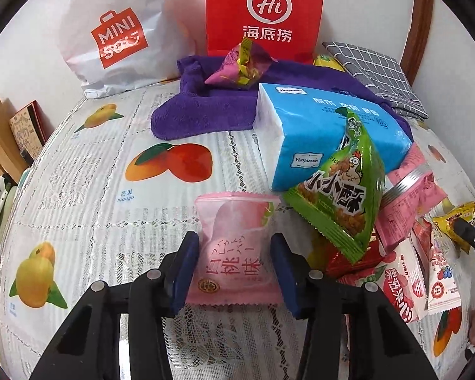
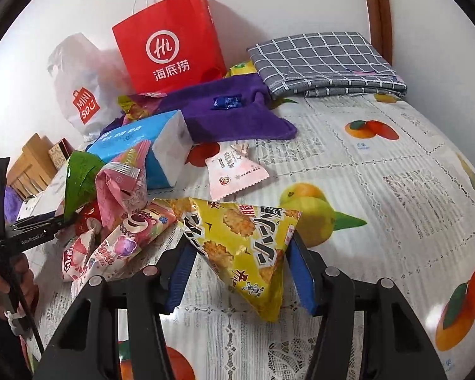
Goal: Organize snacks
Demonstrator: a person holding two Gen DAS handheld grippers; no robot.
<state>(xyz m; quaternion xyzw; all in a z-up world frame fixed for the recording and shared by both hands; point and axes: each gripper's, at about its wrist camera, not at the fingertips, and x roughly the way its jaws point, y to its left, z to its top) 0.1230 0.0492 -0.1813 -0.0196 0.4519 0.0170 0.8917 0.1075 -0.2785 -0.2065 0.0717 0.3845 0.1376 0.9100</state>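
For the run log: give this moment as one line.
left gripper: shut on pink peach snack | right gripper: shut on yellow snack bag | tablecloth

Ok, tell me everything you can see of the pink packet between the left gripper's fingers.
The pink peach packet is a small pillow-shaped pouch of frosted plastic film with zigzag-cut seams at both ends. It bears red characters, a round gold-and-red seal and a peach picture near its far end. It looks sealed and puffy. The left gripper pinches its near half by the sides, its blue fingers pressing in. Its far corner nears the green snack bag; contact is unclear.
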